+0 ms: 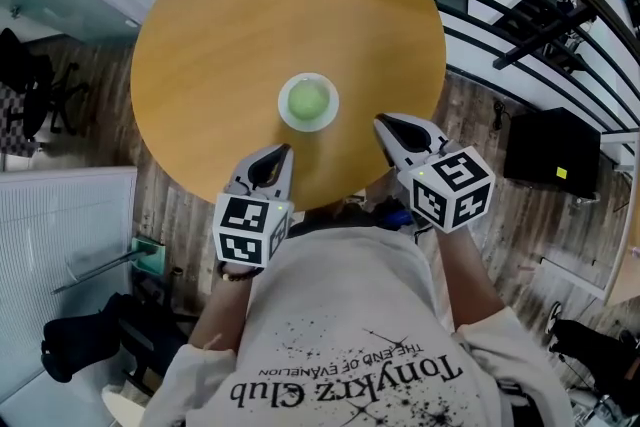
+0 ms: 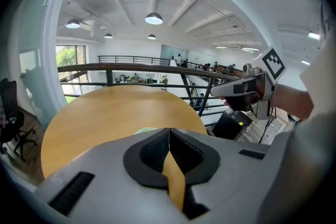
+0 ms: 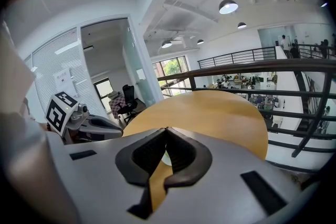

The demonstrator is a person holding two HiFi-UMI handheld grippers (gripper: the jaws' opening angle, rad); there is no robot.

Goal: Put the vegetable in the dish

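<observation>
A round green vegetable lies inside a small white dish, near the front middle of a round wooden table. My left gripper hovers just in front and left of the dish, shut and empty. My right gripper is to the right of the dish at the table's edge, its jaws also shut with nothing in them. In the left gripper view, the closed tips hide all but a sliver of the dish. The right gripper view shows closed tips with a bit of white dish behind them.
Dark metal railings curve round the table's far and right sides. A black box sits on the wooden floor at right. An office chair stands at left. The person's white shirt fills the lower part of the view.
</observation>
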